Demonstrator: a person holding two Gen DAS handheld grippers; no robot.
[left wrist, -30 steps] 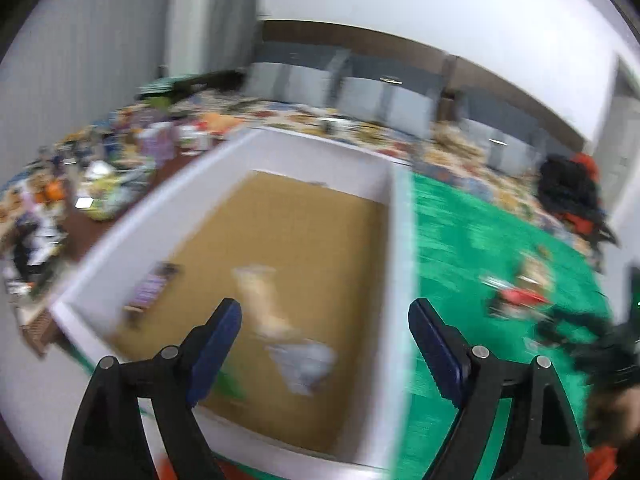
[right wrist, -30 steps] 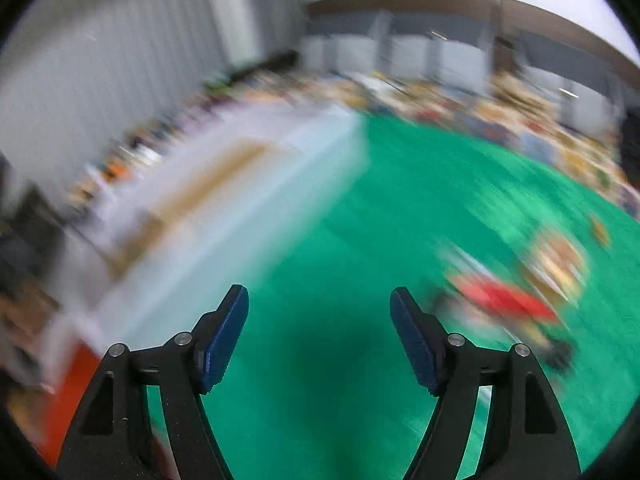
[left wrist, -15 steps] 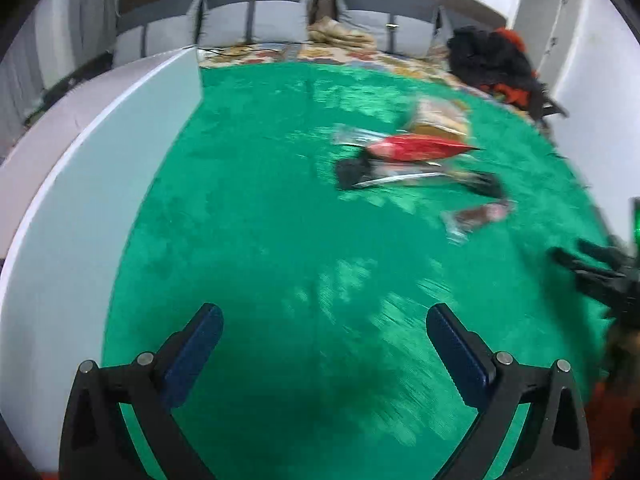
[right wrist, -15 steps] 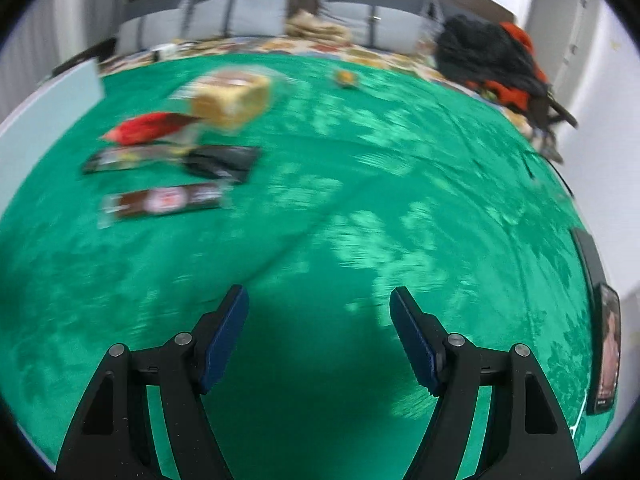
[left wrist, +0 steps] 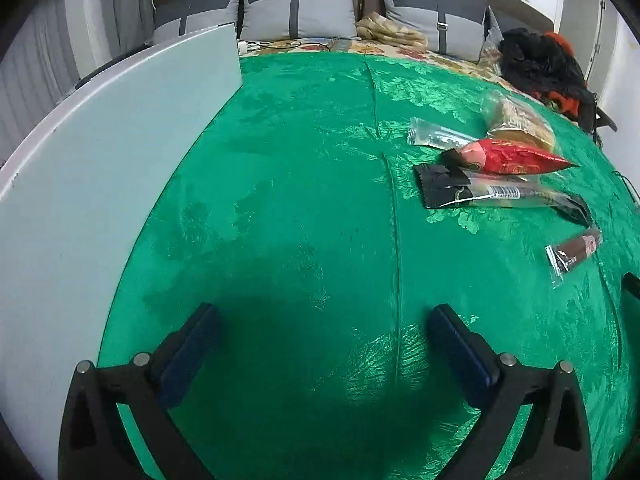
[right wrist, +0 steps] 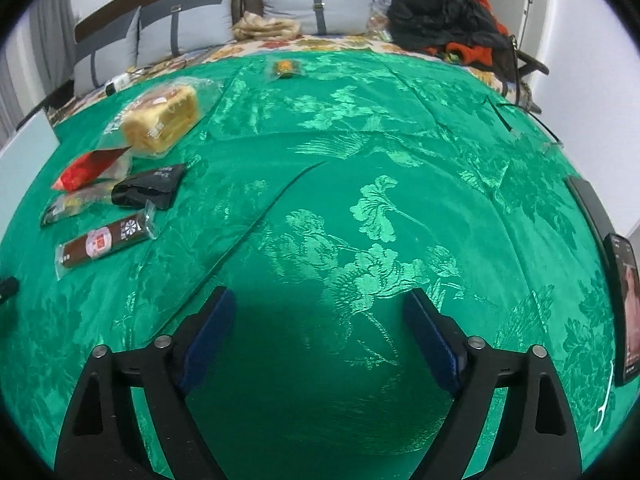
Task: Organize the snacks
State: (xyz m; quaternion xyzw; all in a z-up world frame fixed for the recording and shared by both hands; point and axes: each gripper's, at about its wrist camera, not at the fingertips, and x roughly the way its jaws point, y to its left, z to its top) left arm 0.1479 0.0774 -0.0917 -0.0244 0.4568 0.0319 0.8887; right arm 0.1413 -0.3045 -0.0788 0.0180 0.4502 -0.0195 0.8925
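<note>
Several snacks lie in a cluster on the green cloth (left wrist: 300, 200): a bagged bread loaf (right wrist: 160, 120), a red packet (right wrist: 88, 168), a black packet (right wrist: 148, 190), a long clear-wrapped bar (left wrist: 516, 194) and a brown bar (right wrist: 104, 242). One small orange snack (right wrist: 286, 67) lies alone farther back. My left gripper (left wrist: 324, 344) hovers over bare cloth, left of the cluster; its jaws are opening with nothing between them. My right gripper (right wrist: 320, 332) hangs over bare cloth to the right of the cluster, jaws likewise opening and empty.
The white box's wall (left wrist: 120, 140) rises along the left edge of the cloth. A phone (right wrist: 626, 304) lies at the right edge. Grey cushions (left wrist: 300, 12) and a heap of black and orange clothing (right wrist: 444, 16) sit at the back.
Both views have swung from the white box to the green cloth with the snacks and sunk closer to it. Both pairs of jaws stand wider.
</note>
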